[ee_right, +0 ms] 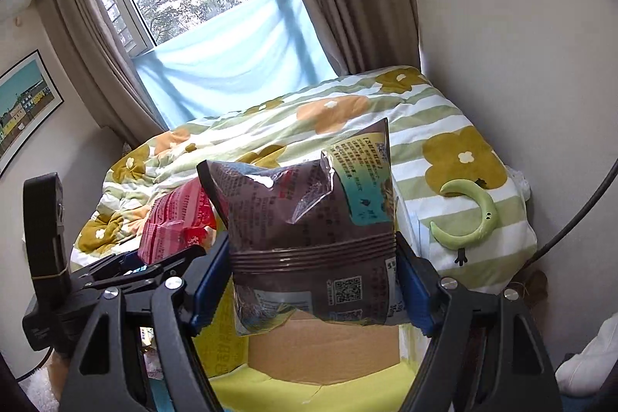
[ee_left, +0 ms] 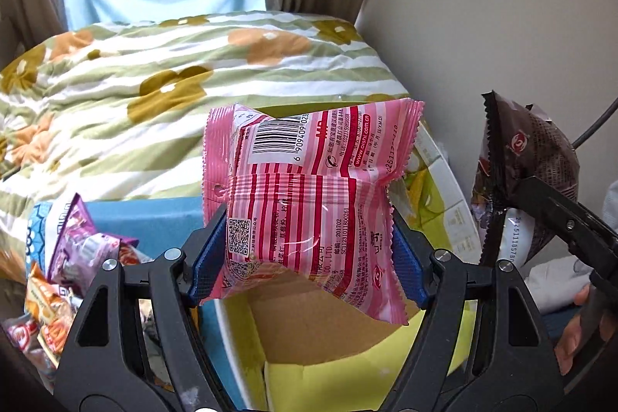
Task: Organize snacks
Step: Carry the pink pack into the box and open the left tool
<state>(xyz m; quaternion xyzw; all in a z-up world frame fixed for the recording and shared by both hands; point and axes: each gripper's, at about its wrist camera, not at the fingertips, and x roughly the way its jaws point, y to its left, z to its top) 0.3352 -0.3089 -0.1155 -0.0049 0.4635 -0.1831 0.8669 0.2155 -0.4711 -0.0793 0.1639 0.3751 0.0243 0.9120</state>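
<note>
The left tongs (ee_left: 309,250) are clamped on a pink-and-white striped foil snack packet (ee_left: 309,195), their blue pads pressing into its two sides so the wrapper buckles between them. The right tongs (ee_right: 313,280) are likewise clamped on a dark brown crinkled foil snack bag (ee_right: 309,230), squeezed at its ribbed waist. Both packets hang in the air above an open yellow-green cardboard box with a plain brown floor (ee_left: 309,331), which sits below and just ahead of the two pairs of tongs; the part of the floor that shows is bare, so nothing visible has gone in yet. To the left, on a blue surface, lies a loose heap of purple, orange and red snack packets (ee_left: 69,269) waiting to be sorted. Beyond it all stretches a bed under a green-and-white striped quilt with ochre flowers (ee_left: 154,91), a pale green crescent-shaped toy (ee_right: 469,215) resting on it. By my reckoning the task is barely begun: two packets are in hand over the box, not yet released, and the heap remains.
</note>
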